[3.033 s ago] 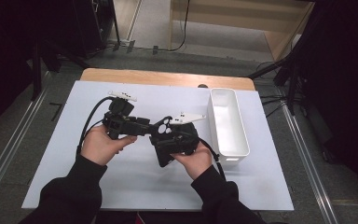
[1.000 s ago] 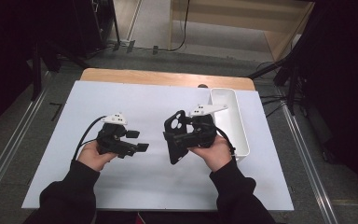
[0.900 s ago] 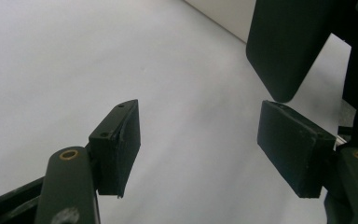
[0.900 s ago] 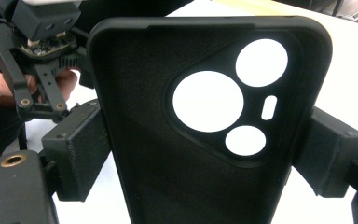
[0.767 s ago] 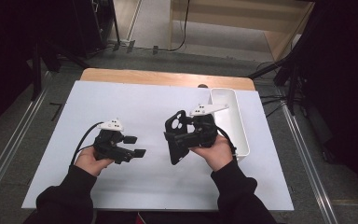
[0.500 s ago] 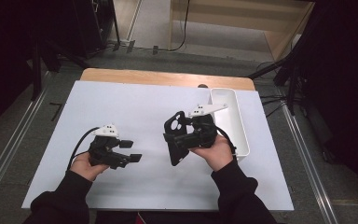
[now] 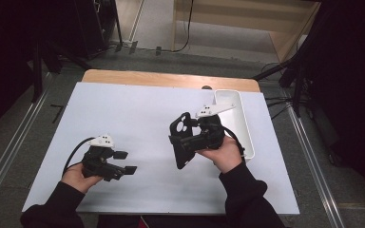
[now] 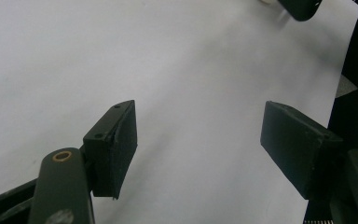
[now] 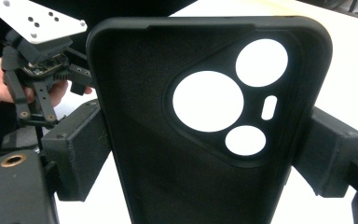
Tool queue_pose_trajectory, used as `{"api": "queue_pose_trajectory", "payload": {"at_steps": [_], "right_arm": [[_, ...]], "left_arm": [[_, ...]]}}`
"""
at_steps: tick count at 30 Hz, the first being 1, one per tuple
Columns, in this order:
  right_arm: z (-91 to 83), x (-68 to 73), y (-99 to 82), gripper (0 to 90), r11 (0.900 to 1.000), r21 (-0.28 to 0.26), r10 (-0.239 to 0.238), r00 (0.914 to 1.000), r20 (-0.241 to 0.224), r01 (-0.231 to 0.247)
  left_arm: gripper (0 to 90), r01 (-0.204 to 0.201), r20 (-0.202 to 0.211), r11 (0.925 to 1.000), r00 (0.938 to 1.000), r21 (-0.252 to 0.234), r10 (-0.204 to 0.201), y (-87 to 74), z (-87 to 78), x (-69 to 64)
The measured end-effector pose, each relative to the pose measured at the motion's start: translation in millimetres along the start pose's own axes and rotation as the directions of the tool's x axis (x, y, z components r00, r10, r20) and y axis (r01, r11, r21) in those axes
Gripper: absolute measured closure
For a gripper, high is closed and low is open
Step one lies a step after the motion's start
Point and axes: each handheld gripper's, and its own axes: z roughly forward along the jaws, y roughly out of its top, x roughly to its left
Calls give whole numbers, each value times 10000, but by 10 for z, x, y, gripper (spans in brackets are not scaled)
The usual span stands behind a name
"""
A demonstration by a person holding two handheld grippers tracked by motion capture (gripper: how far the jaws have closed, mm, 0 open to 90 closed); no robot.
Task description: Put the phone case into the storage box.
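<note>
A black phone case [image 7: 183,138] is held above the table, toward its right edge, pinched across its width by the right gripper [image 7: 192,140]. In the right gripper view the case [image 9: 205,135] is seen from its hollow inner side, with camera cut-outs near its top, and the two jaws are pressed against its long edges. It is lifted clear of the white table [image 7: 147,104]; nothing else touches it.

The left gripper [image 7: 126,162] is held low near the table's front left corner, well apart from the case. Its jaws are spread, with nothing between them and only bare white surface beyond, as the left gripper view shows [image 8: 198,149]; they have just been opening a little further. Farther off in the right gripper view, the left gripper [image 9: 42,79] is seen with a hand behind it.

A white tray [image 7: 247,137] lies along the table's right edge, just beside the right hand [image 7: 225,154]; whether anything lies in it cannot be told.

As a judgement: the case has been picked up and is securely gripped, so the picking stage appears done. What is left seems to be setting it down, possibly into the tray.
</note>
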Motion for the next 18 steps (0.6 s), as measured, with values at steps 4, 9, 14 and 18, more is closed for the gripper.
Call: {"api": "queue_pose_trajectory", "payload": {"at_steps": [4, 9, 14, 18], "right_arm": [[-66, -4, 29, 124, 10000, -65, 56, 9999, 91, -55], [-156, -23, 61, 124, 9999, -131, 91, 9998, 184, -89], [-224, -53, 83, 124, 9997, -179, 173, 9994, 289, -167], [-273, -80, 97, 124, 9997, -146, 187, 9990, 397, -182]], "left_arm": [[269, 136, -79, 9999, 9999, 21, -135, -60, -52, 30], [269, 378, -120, 9990, 9992, 245, -375, -105, -78, 53], [269, 492, -96, 9986, 9987, 178, -491, -110, -84, 70], [270, 599, -43, 9980, 9982, 192, -598, -118, -85, 83]]}}
